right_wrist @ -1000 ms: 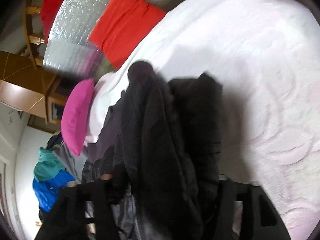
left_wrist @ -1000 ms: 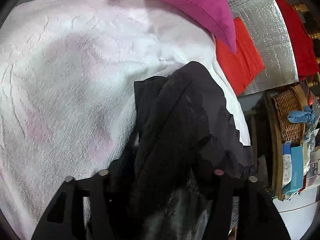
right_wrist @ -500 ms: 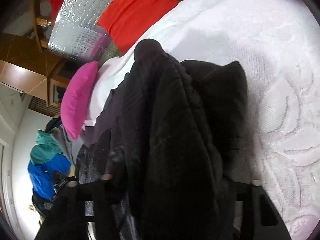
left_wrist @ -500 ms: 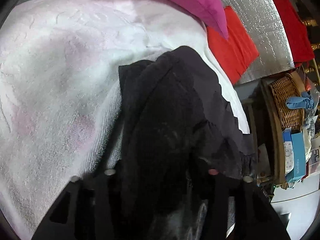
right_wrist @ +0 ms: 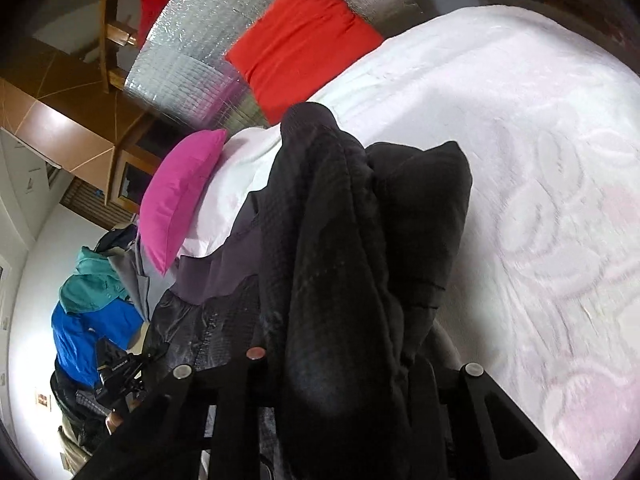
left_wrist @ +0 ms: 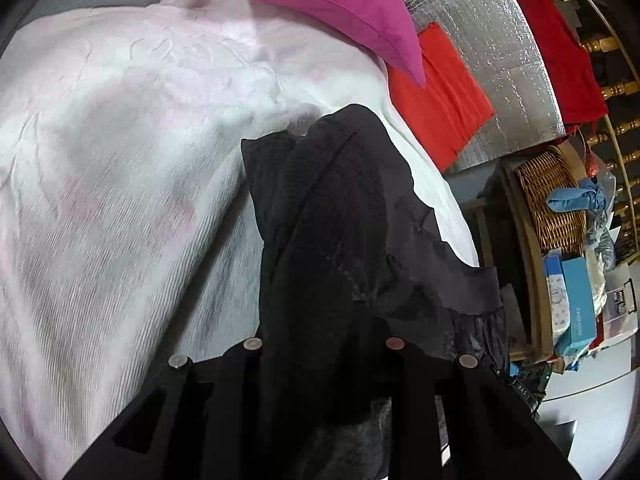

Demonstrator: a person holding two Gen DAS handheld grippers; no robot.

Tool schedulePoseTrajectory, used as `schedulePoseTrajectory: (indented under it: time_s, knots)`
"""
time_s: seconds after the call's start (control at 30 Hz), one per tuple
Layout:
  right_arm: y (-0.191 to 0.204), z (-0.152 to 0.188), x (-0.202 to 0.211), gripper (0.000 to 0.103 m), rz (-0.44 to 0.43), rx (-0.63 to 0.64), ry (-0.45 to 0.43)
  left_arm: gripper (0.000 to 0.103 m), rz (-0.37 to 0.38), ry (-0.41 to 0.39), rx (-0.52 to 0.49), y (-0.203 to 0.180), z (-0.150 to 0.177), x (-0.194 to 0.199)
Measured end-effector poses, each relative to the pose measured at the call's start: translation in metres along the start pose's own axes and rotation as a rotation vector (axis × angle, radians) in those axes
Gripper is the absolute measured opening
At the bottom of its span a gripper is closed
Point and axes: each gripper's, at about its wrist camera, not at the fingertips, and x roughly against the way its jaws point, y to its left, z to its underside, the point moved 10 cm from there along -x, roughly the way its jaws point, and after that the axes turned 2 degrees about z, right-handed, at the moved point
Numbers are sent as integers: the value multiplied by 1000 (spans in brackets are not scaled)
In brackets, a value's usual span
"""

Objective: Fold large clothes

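A large black garment lies bunched along the edge of a bed with a white and pale pink textured cover. My left gripper has its jaws closing, and a thick fold of the black cloth fills the gap between its fingers. In the right wrist view the same garment hangs in a heap over my right gripper. Its jaws are closing too, pinching the fabric, and the cloth hides the right finger's tip. A greyer lining part of the garment trails off to the left.
A magenta pillow and a red pillow lean at the head of the bed against a silver foil panel. A wicker basket and boxes stand beside the bed. A pile of blue and teal clothes lies past the bed's edge.
Both grippers' fingers have drawn together around the black garment. The bunched cloth has been gathered and raised a little off the bed cover.
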Motion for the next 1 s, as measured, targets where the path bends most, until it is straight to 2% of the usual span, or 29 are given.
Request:
schedulePoseTrajectory:
  time_s: [0.1, 0.13, 0.23, 0.27, 0.3, 0.37, 0.47, 0.57, 0.67, 0.77, 0.83, 0.93, 1.0]
  knots:
    - [-11, 13, 6, 27, -1, -15, 11, 28, -36, 28, 21, 14, 16, -1]
    - [-21, 16, 6, 28, 4, -28, 20, 32, -54, 41, 39, 22, 19, -4]
    - [-40, 20, -10, 47, 33, -60, 61, 47, -87, 69, 59, 33, 18, -17]
    - [-45, 18, -10, 51, 46, -81, 66, 47, -95, 71, 69, 33, 17, -17]
    - [-47, 16, -8, 51, 51, -103, 68, 47, -93, 66, 76, 31, 15, -14]
    - [-46, 12, 1, 52, 56, -116, 71, 48, -102, 44, 71, 26, 10, -9]
    - [-46, 0, 21, 53, 115, -59, 49, 49, -89, -2, 59, 22, -1, 6]
    - [-49, -7, 33, 54, 143, -38, 28, 55, -90, -92, 53, 27, -20, 29]
    - [-50, -6, 40, 57, 167, -9, 58, 61, -118, -183, 59, 38, -39, 43]
    - [-51, -7, 52, 60, 250, 74, 99, 62, -81, -130, 50, 37, -39, 30]
    - [-47, -8, 60, 60, 253, 82, 102, 62, -77, -96, 14, 29, -37, 17]
    - [-37, -20, 80, 60, 234, 79, 31, 62, -73, -89, -40, 16, -41, 8]
    - [-21, -39, 88, 80, 156, 38, -77, 61, -74, -94, -62, 14, -43, 8]
